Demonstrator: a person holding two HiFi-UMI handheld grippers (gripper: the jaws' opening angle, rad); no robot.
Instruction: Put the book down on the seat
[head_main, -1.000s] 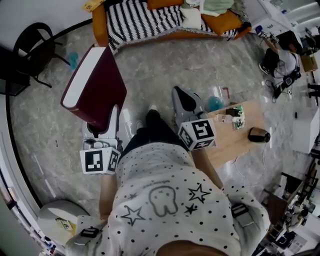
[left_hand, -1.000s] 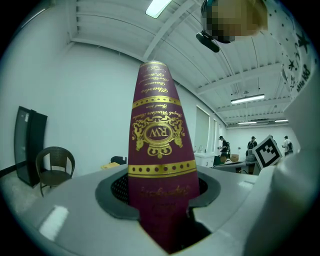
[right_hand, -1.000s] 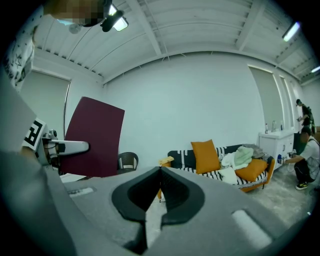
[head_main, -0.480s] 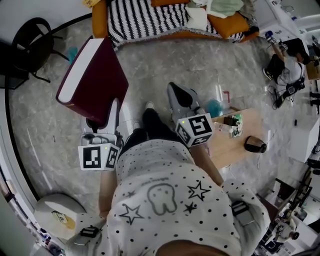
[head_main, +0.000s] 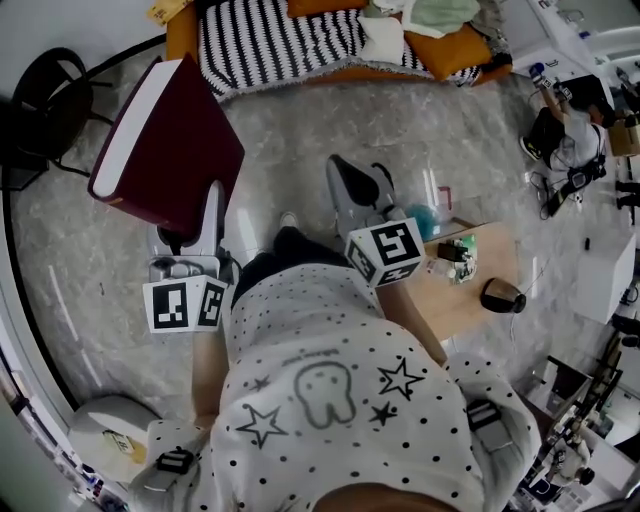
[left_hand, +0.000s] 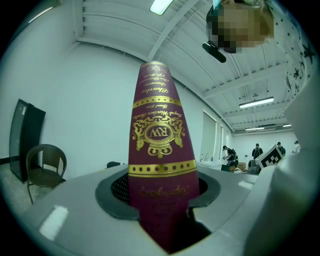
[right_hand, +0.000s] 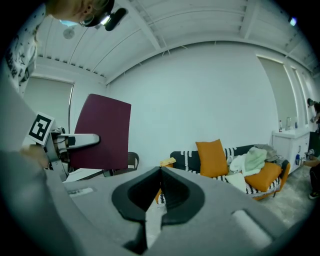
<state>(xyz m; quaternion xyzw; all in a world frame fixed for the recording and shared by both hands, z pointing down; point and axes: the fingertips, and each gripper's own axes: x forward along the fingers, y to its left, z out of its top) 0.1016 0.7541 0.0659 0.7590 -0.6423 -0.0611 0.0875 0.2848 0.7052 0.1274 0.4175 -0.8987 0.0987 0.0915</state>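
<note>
A thick maroon book (head_main: 165, 145) with white page edges stands up from my left gripper (head_main: 188, 228), which is shut on its lower edge. In the left gripper view its gold-printed spine (left_hand: 159, 165) fills the gap between the jaws of the left gripper (left_hand: 162, 202). My right gripper (head_main: 352, 190) hangs beside it, shut with nothing in it; its tips meet in the right gripper view (right_hand: 159, 175), where the book (right_hand: 102, 132) shows at the left. A sofa (head_main: 280, 45) with a striped cover lies ahead. A black chair (head_main: 55, 100) stands at the far left.
Orange cushions (head_main: 450, 45) and clothes lie on the sofa's right part. A low wooden table (head_main: 470, 305) with small items stands at my right. A white round object (head_main: 115, 430) sits at the lower left. People (head_main: 565, 130) sit at the far right.
Both grippers and the book have moved up and slightly left in the head view. The sofa and the black chair now lie closer.
</note>
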